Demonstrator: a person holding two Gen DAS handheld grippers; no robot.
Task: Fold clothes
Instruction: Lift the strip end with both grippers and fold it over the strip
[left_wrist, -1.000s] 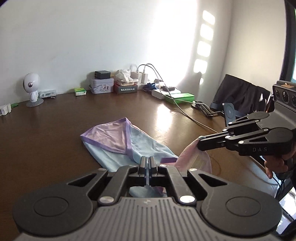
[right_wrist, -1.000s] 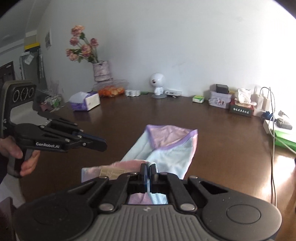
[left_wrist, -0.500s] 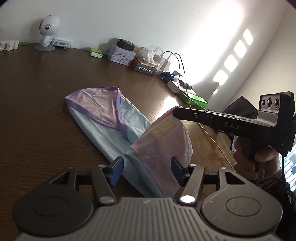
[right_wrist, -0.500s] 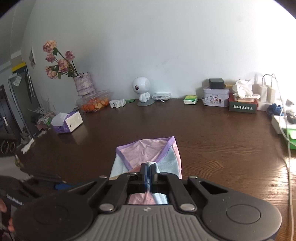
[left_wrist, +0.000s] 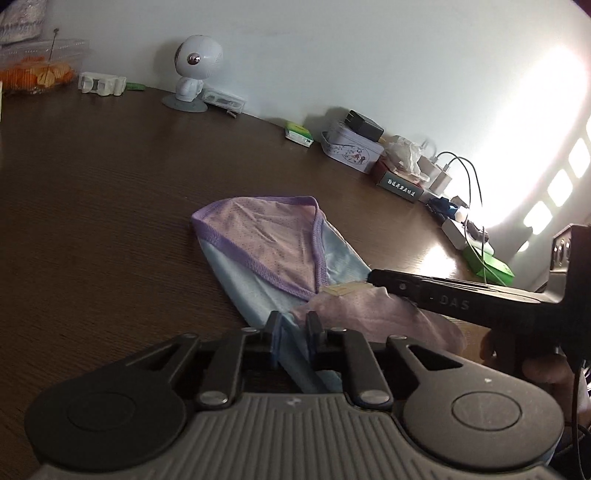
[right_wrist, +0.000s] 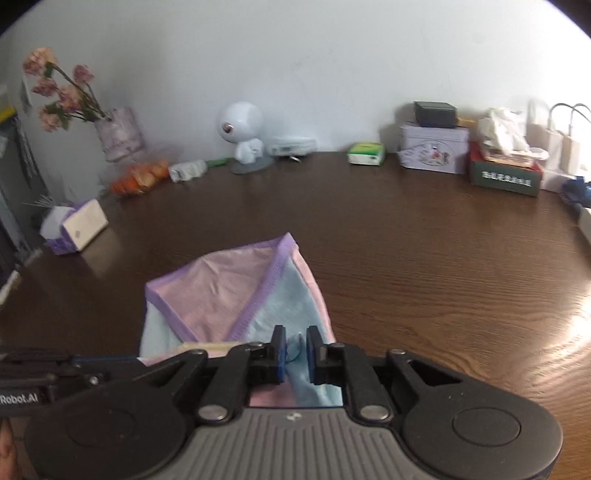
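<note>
Garment flat on table, long axis diagonal, purple-trimmed end far-left

Garment: pink near end, lifted off table second ago, now folded over onto blue middle, label side up, lying low.

Right gripper: was clamped on that end; jaws just been opening, now slightly apart, blue fabric loose between pads. Gripper lower, closer over garment.

Left gripper: was shut, spread wide, jaws just been closing; now narrow gap, blue edge between, pads not pressing. View rolled.
</note>
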